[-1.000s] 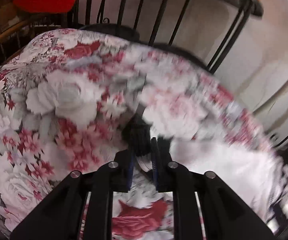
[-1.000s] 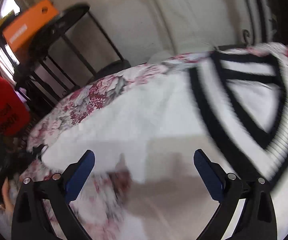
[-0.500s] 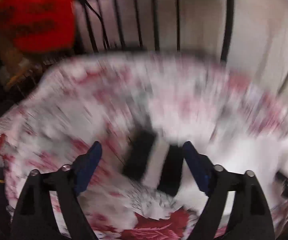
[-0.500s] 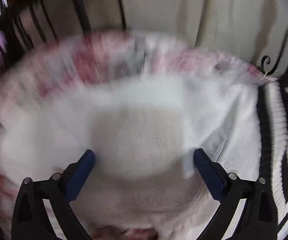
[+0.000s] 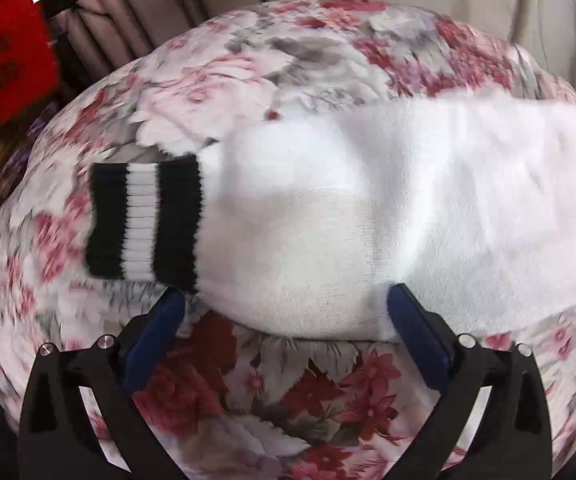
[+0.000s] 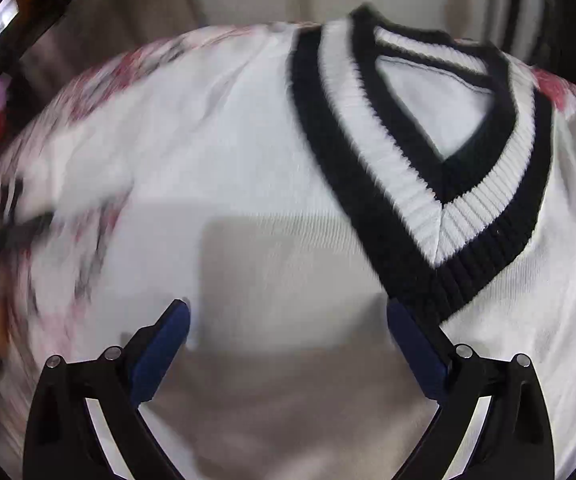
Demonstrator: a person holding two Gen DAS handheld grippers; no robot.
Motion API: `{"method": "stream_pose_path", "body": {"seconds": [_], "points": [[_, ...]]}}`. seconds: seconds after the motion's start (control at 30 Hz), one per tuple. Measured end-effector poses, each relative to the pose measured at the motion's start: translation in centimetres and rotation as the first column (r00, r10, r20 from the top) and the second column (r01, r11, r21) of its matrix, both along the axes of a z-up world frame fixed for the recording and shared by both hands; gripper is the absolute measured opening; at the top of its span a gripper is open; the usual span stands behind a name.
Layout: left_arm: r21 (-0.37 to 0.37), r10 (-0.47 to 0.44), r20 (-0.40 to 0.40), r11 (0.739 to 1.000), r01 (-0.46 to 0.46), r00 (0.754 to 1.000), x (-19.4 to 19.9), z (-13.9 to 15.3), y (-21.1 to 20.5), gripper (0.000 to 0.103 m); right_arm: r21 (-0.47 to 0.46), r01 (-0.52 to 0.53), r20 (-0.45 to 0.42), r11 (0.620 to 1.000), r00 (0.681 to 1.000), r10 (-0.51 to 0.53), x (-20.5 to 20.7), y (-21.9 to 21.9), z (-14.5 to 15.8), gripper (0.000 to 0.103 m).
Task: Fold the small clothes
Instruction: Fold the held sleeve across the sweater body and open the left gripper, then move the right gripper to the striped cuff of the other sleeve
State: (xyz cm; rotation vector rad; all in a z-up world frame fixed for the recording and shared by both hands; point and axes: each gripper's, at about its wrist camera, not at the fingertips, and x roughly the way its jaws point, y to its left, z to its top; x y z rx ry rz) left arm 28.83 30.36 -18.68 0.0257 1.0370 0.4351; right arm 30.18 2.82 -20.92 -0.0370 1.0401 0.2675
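Sweater (image 6: 248, 184), white with a black-striped V-neck (image 6: 439, 184), lies flat on the floral cloth (image 5: 288, 60); its striped cuff (image 5: 144, 220) extends from the sleeve. Both left tongs (image 5: 286, 312) and right tongs (image 6: 286, 320) are released, empty. Risk: grasping one knit layer would skew the fold.

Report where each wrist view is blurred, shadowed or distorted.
Left wrist view: striped cuff fairly sharp, sleeve smeared toward the right edge, floral cloth bulged by the fisheye. Right wrist view: V-neck collar crisp, left side streaked by motion blur, grey shadow on the sweater ahead of the open gripper.
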Motion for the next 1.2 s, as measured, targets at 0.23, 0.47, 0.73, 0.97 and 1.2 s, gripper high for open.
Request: {"method": "stream_pose_path", "body": {"seconds": [0.23, 0.47, 0.73, 0.97, 1.2], "points": [[-0.101, -0.150, 0.046, 0.983, 0.154, 0.988, -2.1, 7.5, -5.5, 0.098, 0.032, -0.054, 0.088, 0.998, 0.995, 0.051, -4.6, -1.3, 6.5, 0.099], [-0.261, -0.473, -0.244, 0.873, 0.412, 0.847, -7.9, 1.8, -17.6, 0.098, 0.117, 0.197, -0.270, 0.973, 0.950, -0.160, -10.7, -9.9, 2.6, 0.099], [-0.211, -0.387, -0.236, 0.916, 0.342, 0.891, -10.3, 2.7, -16.9, 0.098, 0.070, 0.092, -0.153, 0.993, 0.985, -0.081, -15.9, -10.3, 4.8, 0.096], [-0.182, -0.302, -0.440, 0.952, 0.245, 0.846, -9.3, -1.3, -14.8, 0.097, 0.119, 0.054, -0.345, 0.991, 0.939, -0.010, -14.0, -9.5, 0.7, 0.099], [0.033, -0.340, -0.039, 0.939, 0.341, 0.940, -2.7, 11.3, -16.9, 0.098, 0.093, 0.228, 0.011, 0.969, 0.973, -0.230, -6.0, -12.9, 9.8, 0.099]]}}
